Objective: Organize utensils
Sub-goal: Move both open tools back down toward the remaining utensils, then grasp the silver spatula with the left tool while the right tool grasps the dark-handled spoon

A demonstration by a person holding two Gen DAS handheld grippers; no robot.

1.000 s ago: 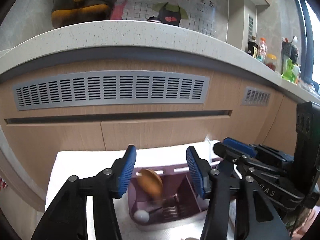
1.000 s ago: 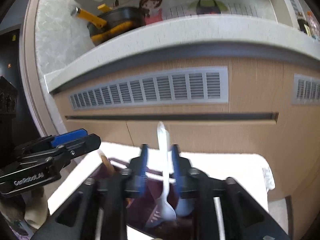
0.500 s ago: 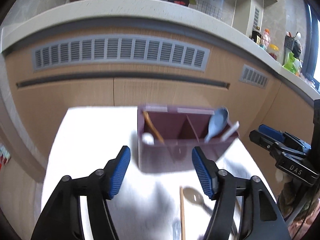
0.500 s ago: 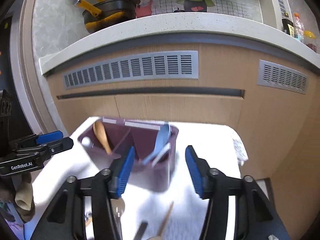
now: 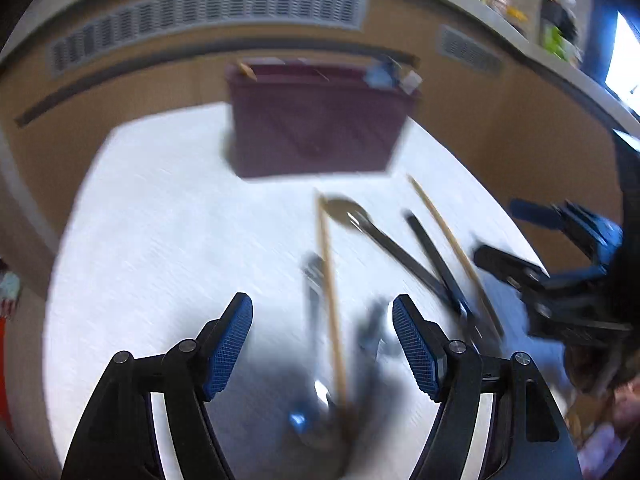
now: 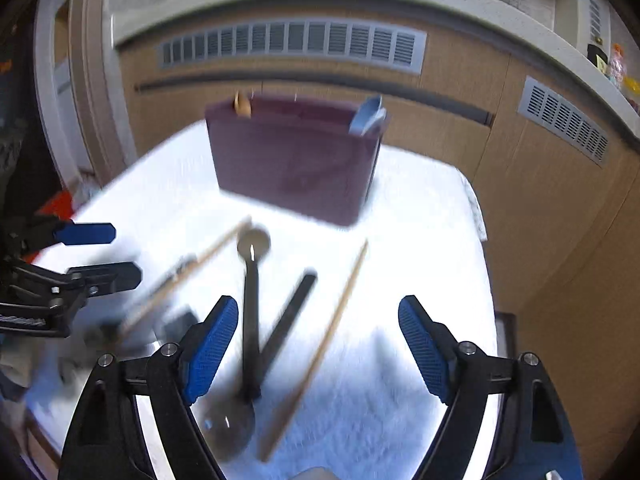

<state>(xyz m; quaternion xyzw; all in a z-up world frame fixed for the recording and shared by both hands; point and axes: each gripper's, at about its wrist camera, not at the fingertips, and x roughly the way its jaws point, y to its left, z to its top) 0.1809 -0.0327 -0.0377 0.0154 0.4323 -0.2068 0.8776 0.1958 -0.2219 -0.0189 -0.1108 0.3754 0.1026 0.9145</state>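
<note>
Both views are smeared with motion blur. On the left, the left gripper (image 5: 322, 346) hangs above the white cloth (image 5: 160, 240), jaws spread wide and just been opening, gripping nothing; a wooden chopstick (image 5: 330, 300) and a blurred steel utensil (image 5: 314, 292) lie on the cloth in the gap beneath them. Next over, a metal spoon (image 5: 348, 216) lies with its bowl toward the maroon utensil holder (image 5: 316, 128), then a dark flat handle (image 5: 432, 256) crossing it and a second chopstick (image 5: 452, 248). The holder stands at the cloth's far edge by the wooden cabinet (image 5: 500, 128); a wooden spoon tip (image 6: 242, 106) shows at its left end, a pale blue spoon (image 6: 366, 116) at its right. On the right, the right gripper (image 6: 318, 344) has also just been opening, wide and empty, over the spoon handle (image 6: 250, 320) and the chopstick.
</note>
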